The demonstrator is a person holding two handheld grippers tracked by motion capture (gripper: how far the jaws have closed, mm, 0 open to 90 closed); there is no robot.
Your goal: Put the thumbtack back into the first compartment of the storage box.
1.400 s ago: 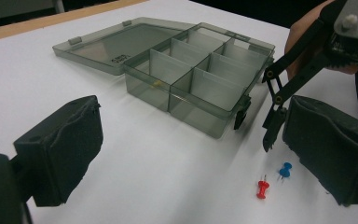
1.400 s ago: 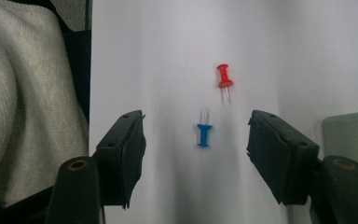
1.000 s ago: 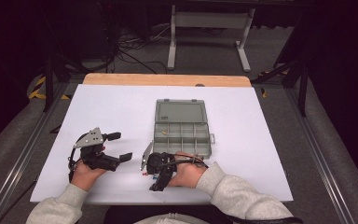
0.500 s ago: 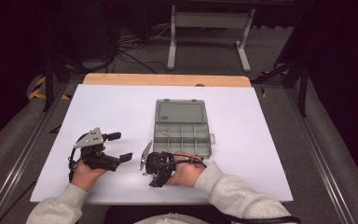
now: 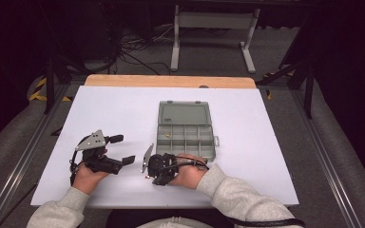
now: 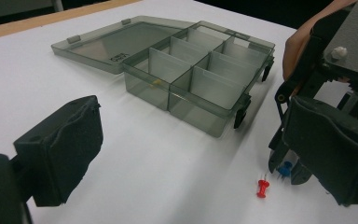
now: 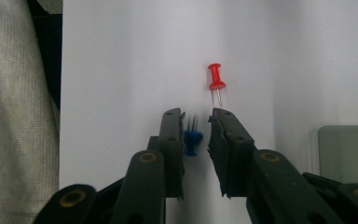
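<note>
A blue pushpin (image 7: 193, 140) lies on the white table between the jaws of my right gripper (image 7: 196, 114). The jaws have just been closing. The pin touches the left jaw and a gap is left to the right jaw. A red pushpin (image 7: 215, 77) lies just past the jaw tips, also seen as the red pushpin (image 6: 262, 188) beside the blue pushpin (image 6: 285, 169). In the high view my right gripper (image 5: 151, 176) points down near the table's front. My left gripper (image 5: 122, 149) rests to its left, open with nothing between its jaws.
A smoky clear organizer box (image 5: 185, 133) stands open mid-table, lid laid flat behind it, close to the right hand. A small yellow item (image 6: 154, 83) sits in one compartment. The white table sheet (image 5: 266, 142) has bare room on both sides.
</note>
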